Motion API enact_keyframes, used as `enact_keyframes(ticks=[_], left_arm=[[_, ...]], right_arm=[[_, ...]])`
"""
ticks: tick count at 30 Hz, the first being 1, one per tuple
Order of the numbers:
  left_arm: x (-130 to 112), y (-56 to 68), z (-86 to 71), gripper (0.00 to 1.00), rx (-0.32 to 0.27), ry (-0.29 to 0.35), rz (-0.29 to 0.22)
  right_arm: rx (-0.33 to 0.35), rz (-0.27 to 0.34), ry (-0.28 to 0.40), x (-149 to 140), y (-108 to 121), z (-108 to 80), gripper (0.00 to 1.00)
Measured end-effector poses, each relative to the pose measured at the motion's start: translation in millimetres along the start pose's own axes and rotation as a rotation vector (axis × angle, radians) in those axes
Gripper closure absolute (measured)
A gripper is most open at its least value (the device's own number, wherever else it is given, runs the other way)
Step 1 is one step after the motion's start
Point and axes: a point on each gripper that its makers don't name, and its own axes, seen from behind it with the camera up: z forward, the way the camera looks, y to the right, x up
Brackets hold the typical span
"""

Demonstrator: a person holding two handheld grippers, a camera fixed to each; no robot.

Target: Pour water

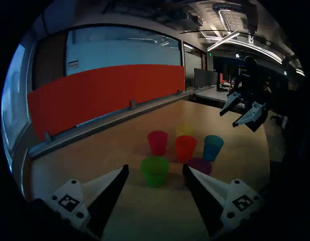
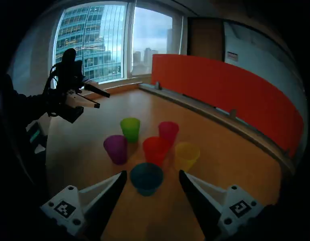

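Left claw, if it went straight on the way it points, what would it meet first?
Most likely the translucent green plastic cup, centred just beyond the left claw, though depth is unclear.

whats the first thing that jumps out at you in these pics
Six bright plastic cups huddle in the middle of the wooden table, the green cup nearest the open left gripper and the teal cup nearest the open right gripper. Behind them a long orange-red divider runs along the table's far edge, and a window shows towers outside.
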Motion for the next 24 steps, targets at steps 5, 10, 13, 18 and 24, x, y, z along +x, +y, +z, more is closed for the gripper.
enact_keyframes(ticks=[5, 10, 13, 18, 24], left_arm=[[-14, 0.4, 8.2, 0.00, -0.004, -0.028, -0.001], [-26, 1.0, 15.5, 0.00, -0.009, -0.049, -0.009], [-33, 1.2, 20.0, 0.00, -0.011, -0.060, -0.013], [-43, 0.7, 26.8, 0.00, -0.017, -0.079, -0.013], [-48, -0.1, 35.8, 0.00, -0.026, -0.094, -0.015]], right_arm=[[0.006, 0.004, -0.029, -15, -1, 9.1, 0.00], [0.012, 0.004, -0.051, -27, -3, 17.4, 0.00], [0.016, 0.005, -0.063, -34, -4, 22.2, 0.00], [0.016, 0.005, -0.079, -43, -4, 29.7, 0.00], [0.019, 0.012, -0.088, -49, -5, 38.8, 0.00]])
